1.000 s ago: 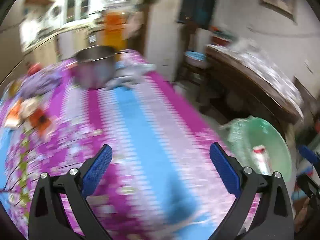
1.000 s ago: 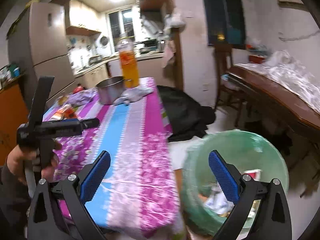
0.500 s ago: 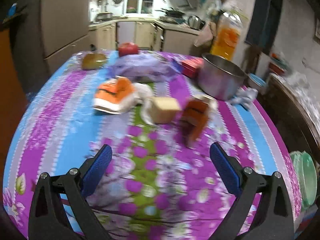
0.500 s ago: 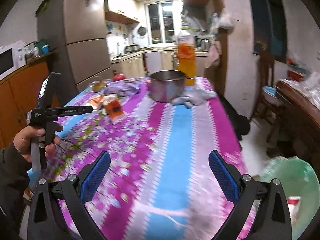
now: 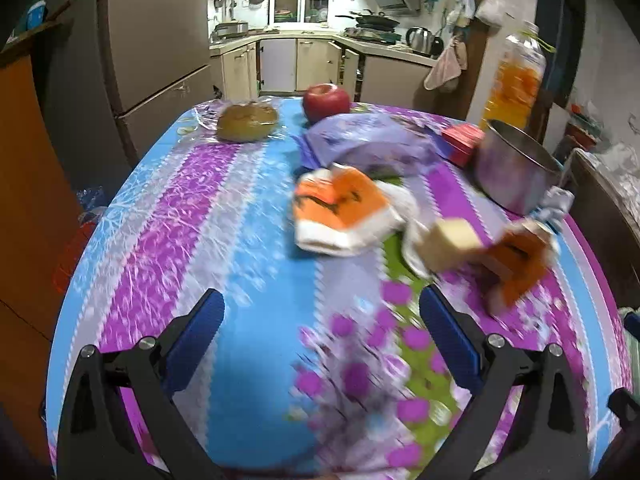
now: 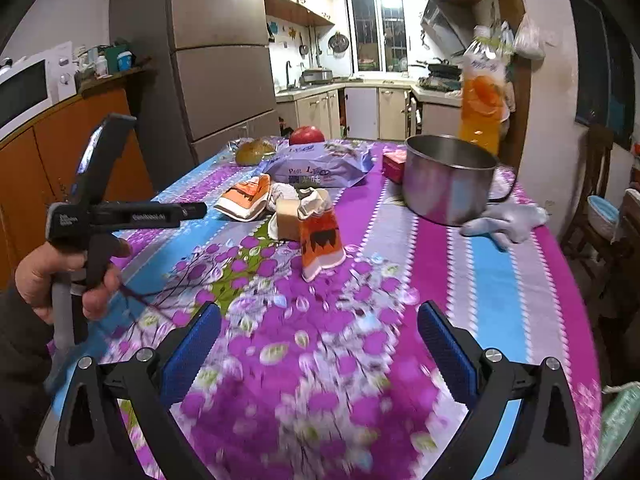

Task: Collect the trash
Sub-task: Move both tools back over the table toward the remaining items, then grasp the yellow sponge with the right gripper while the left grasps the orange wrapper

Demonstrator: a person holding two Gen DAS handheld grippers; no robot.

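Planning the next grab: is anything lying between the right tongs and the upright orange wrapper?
Nothing visible. Only bare flowered tablecloth lies between the open right tongs and the orange wrapper. The beige block sits behind it, the pot off to the right.

A home kitchen: fridge, microwave, stove counter, and a cloth-covered dining table.

Bare tablecloth before both grippers, wrappers clustered mid-table, steel pot blocking far right
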